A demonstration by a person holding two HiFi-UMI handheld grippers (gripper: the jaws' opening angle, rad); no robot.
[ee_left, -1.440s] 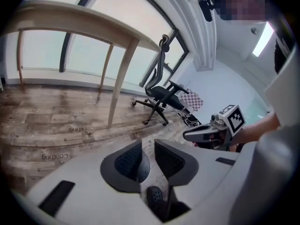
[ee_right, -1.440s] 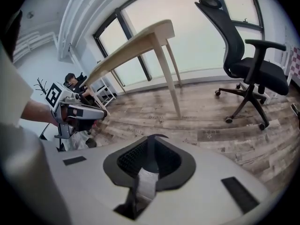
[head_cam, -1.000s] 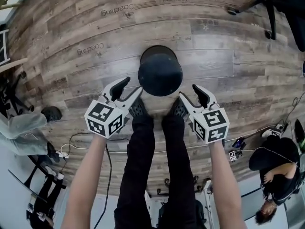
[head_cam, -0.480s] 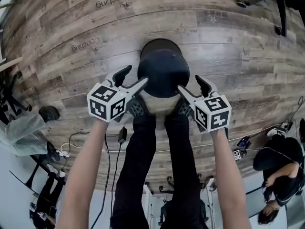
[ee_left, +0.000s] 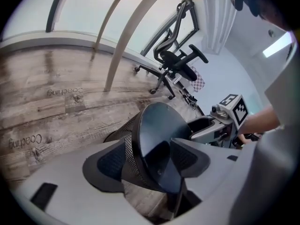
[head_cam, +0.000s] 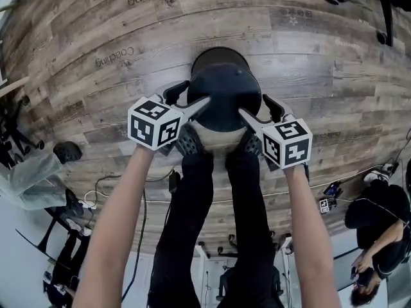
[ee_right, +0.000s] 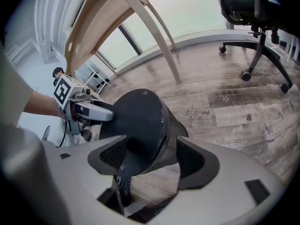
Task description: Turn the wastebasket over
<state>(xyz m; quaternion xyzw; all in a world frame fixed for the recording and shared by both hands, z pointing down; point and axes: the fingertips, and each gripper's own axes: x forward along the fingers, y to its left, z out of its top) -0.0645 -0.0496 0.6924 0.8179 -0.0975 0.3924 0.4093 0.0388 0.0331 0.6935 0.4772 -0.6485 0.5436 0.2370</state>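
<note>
Wastebasket sits on the floor right in front of your feet. As far as I can tell it's mouth-down, with the solid disc base up and the mesh wall flaring toward the boards. Left gripper and right gripper are on opposite sides of it. Both sets of jaws have just been opening and stand wide apart. Each straddles the base edge, one pad over the disc and one outside the mesh wall, and neither is clamped. My read on handling: black wire mesh, so light with no real inertia, and lifting force isn't your problem. The wall probably flexes and dents if you squeeze mid-panel. The corner where disc meets wall should be the stiffest part, and that's where you already are. Close there, one pad flat on the disc and the other on the wall just below it, deep enough that the edge can't pop out. The finish looks smooth and painted, so expect it to be slippery on the disc side. The mesh side should bite into the pads better. Holding at two opposite points gives you a clean pivot axis, but the basket may swing freely about it, so drive the rotation with both wrists together. Keep the squeeze moderate, because too much will likely oval the wall.
</note>
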